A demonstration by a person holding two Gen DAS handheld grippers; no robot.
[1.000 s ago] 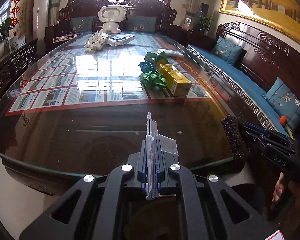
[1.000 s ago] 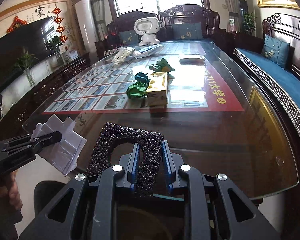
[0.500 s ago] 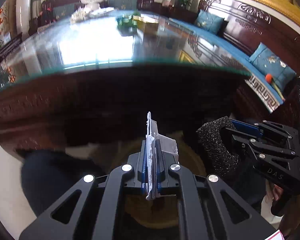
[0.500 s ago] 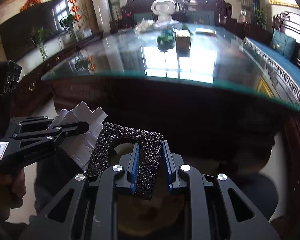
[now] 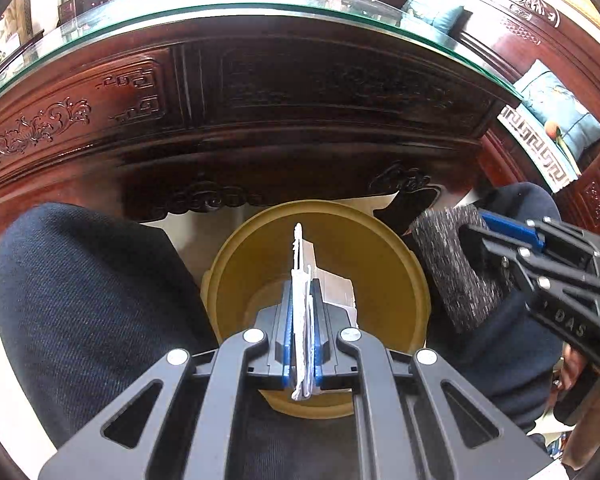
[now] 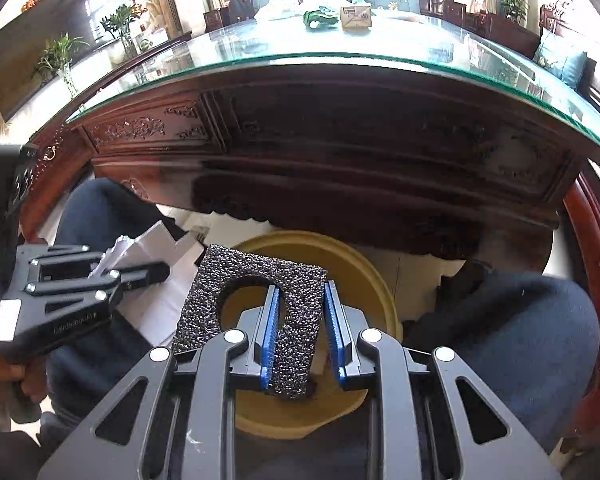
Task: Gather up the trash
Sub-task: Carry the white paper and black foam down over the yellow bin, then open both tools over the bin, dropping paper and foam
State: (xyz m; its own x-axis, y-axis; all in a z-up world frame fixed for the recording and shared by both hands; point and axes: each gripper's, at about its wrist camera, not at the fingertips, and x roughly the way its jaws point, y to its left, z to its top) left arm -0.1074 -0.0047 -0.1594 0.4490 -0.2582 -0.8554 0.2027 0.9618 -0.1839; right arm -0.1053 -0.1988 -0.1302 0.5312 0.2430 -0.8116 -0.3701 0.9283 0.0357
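Big carved wooden table (image 6: 340,152) with a glass top (image 6: 400,46), yellow box (image 6: 355,17) near its far edge, blue cushions (image 5: 556,100) off right.

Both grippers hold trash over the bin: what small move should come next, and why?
Probably open the left gripper: its white cardboard hangs directly above the yellow bin. The right gripper with the black foam is likewise over it and could follow.
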